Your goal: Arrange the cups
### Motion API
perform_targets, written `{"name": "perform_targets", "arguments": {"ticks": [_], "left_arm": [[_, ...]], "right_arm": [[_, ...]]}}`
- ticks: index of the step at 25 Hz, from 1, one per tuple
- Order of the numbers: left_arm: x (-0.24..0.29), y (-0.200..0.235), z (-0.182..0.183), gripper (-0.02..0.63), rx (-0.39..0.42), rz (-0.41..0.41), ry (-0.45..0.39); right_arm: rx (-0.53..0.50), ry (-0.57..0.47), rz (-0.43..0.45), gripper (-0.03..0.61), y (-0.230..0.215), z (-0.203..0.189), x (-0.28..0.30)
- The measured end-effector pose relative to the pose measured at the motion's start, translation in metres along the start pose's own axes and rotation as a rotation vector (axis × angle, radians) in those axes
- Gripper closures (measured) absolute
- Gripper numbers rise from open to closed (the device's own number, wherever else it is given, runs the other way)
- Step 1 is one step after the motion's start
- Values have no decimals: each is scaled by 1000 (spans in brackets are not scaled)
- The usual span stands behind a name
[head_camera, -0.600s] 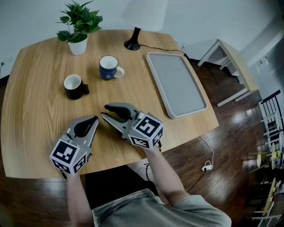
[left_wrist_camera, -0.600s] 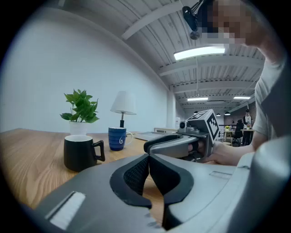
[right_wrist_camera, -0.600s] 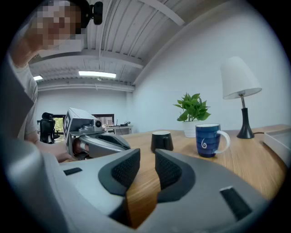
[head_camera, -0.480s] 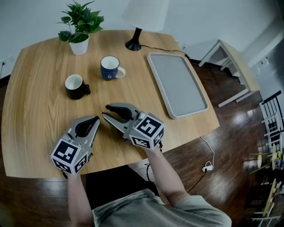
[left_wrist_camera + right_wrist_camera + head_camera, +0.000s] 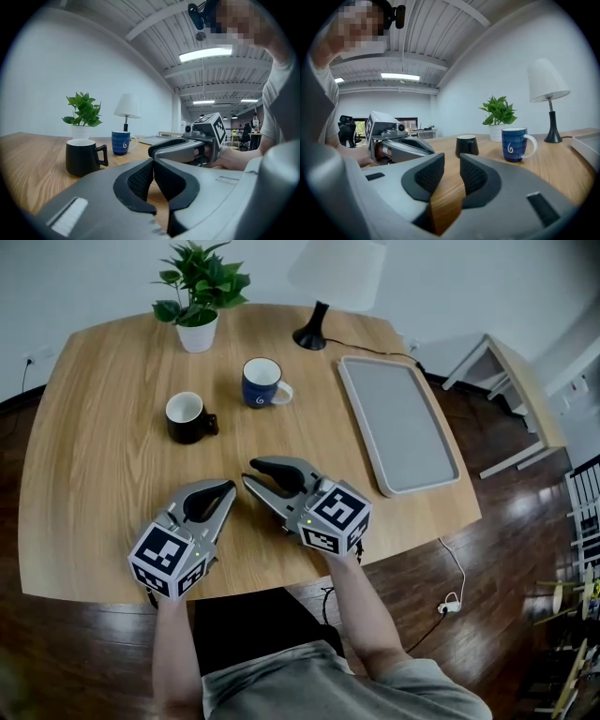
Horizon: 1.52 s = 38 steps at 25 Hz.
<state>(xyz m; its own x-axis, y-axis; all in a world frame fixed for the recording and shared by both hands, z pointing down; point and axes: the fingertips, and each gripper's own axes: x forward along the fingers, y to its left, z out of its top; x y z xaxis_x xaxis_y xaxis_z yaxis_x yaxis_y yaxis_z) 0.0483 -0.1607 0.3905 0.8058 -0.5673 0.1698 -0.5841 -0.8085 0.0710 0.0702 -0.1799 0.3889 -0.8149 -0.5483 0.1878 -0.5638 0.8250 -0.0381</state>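
- Left gripper (image 5: 228, 487) — jaws clenched shut, empty. Right gripper (image 5: 251, 472) — jaws a slit apart, empty. Both low over the worktop (image 5: 94, 474), near its front edge.
- Black cup (image 5: 187, 416), blue cup (image 5: 262, 382) — upright, mid-worktop, beyond both grippers; tray (image 5: 394, 409) bare.
- Risk: jaws this narrow would likely shove or tip a cup rather than straddle its wall.
- Risk: a pinch on a handle alone may let the cup swing.
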Motion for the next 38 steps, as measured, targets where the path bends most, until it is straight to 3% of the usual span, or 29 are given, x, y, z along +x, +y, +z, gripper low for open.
{"name": "perform_targets", "arguments": {"ticks": [4, 9, 16, 20, 22, 24, 28, 30, 38], "left_arm": [[0, 0, 0, 614, -1, 1, 1], [3, -1, 0, 505, 1, -5, 4], [3, -2, 0, 474, -2, -5, 5], [2, -1, -1, 461, -1, -4, 14], [2, -1, -1, 456, 2, -4, 16], [5, -5, 1, 440, 0, -15, 7], [20, -20, 6, 425, 4, -66, 5], [25, -25, 5, 425, 7, -84, 10], [25, -26, 4, 437, 9, -87, 10]], "right_arm": [[-1, 1, 4, 477, 0, 0, 0], [-1, -2, 0, 477, -2, 2, -1], [-4, -2, 5, 453, -7, 3, -8], [-3, 8, -82, 428, -39, 2, -26], [-11, 25, -163, 299, -60, 2, -34], [-26, 64, -203, 257, -78, -1, -40], [-52, 138, -196, 260, -95, -3, -41], [-74, 160, -189, 313, -102, -2, -41], [-159, 256, -184, 316, -150, 16, -20]]}}
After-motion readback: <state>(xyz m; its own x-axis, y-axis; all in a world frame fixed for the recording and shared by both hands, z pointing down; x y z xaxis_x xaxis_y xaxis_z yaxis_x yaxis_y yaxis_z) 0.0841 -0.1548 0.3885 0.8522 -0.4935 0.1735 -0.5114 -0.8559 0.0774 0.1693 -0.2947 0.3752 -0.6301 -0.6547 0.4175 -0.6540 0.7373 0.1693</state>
